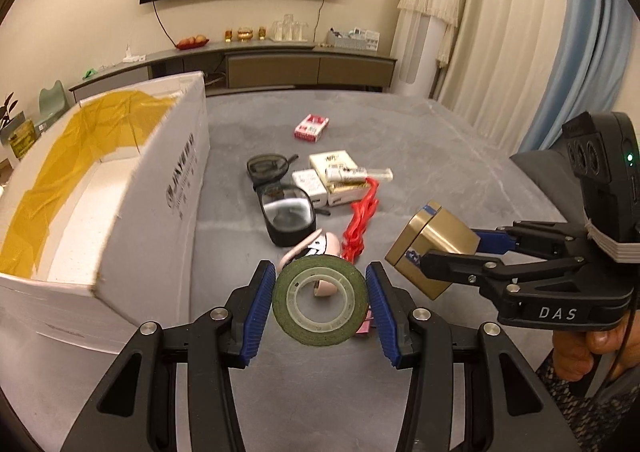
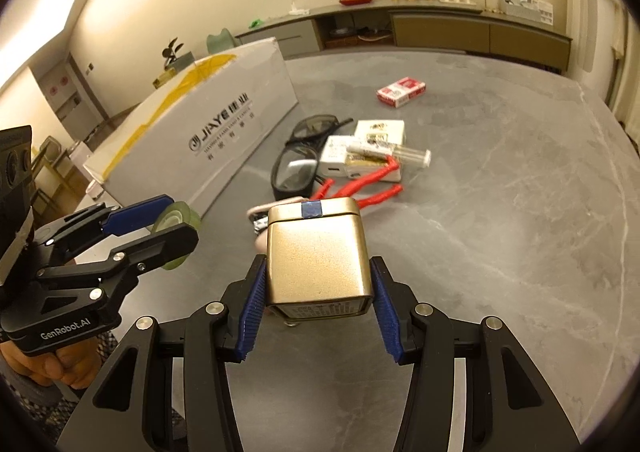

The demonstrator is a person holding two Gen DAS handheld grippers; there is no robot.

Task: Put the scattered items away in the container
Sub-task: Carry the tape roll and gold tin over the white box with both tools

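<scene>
Scattered items are seen on a grey, marble-veined table (image 2: 500,212), beside a white cardboard box (image 1: 132,220) that stands open at the table's left side. "JIAYE" is printed in grey on the box's long wall, with smaller characters beneath that cannot be read; yellow tape is stuck along its inner walls.

A roll of green tape (image 1: 320,300) with a clear plastic core is clamped between the ribbed blue pads (image 1: 260,316) of the left gripper (image 1: 320,308), raised above the table just beside the box's near corner. "GenRobot.AI" is lettered in white on this gripper's black body in the right wrist view.

A brushed gold metal tin (image 2: 318,256), squarish with rounded corners and a strip of blue tape across its lid seam, is gripped by the right gripper (image 2: 318,288), also off the table. Small print on the tin's lower face is too fine to read. "DAS" is marked on the right gripper's body.

Farther back on the table lie dark-framed safety glasses (image 1: 286,214), a red plastic chain (image 1: 360,224), white cartons (image 1: 332,172) with a clear-capped tube (image 1: 358,173) laid across them, and, well apart, a red-and-white card pack (image 1: 311,128). A pink object (image 1: 320,246) is partly hidden behind the roll.
</scene>
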